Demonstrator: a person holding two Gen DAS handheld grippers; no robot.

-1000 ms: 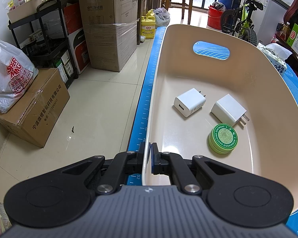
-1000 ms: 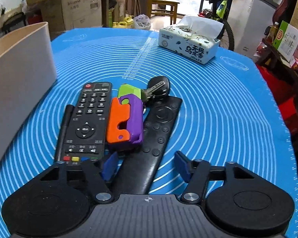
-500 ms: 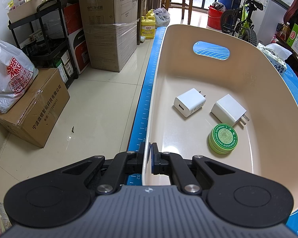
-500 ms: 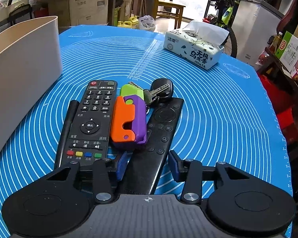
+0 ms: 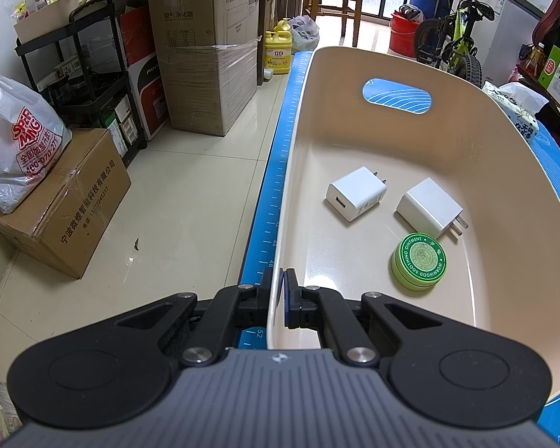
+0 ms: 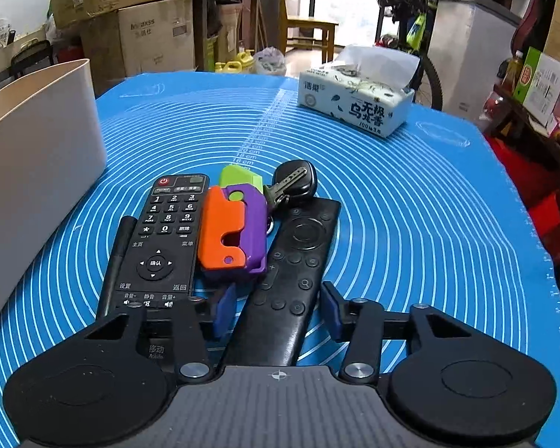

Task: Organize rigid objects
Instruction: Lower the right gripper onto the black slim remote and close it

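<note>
The right hand-held gripper (image 6: 278, 311) is spread open astride the slim black remote (image 6: 285, 280) on the tabletop (image 6: 410, 224), seemingly lined up to grasp it; the left hand-held gripper (image 5: 283, 298) pinches the beige bin (image 5: 466, 156) rim, likely steadying it.

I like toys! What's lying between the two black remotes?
In the right wrist view, an orange-and-purple toy lies between the numbered remote and the slim remote, leaning on both.

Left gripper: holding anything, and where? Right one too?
Left gripper is shut on the bin, pinching its near rim. Right gripper is open, straddling the slim remote, holding nothing.
</note>
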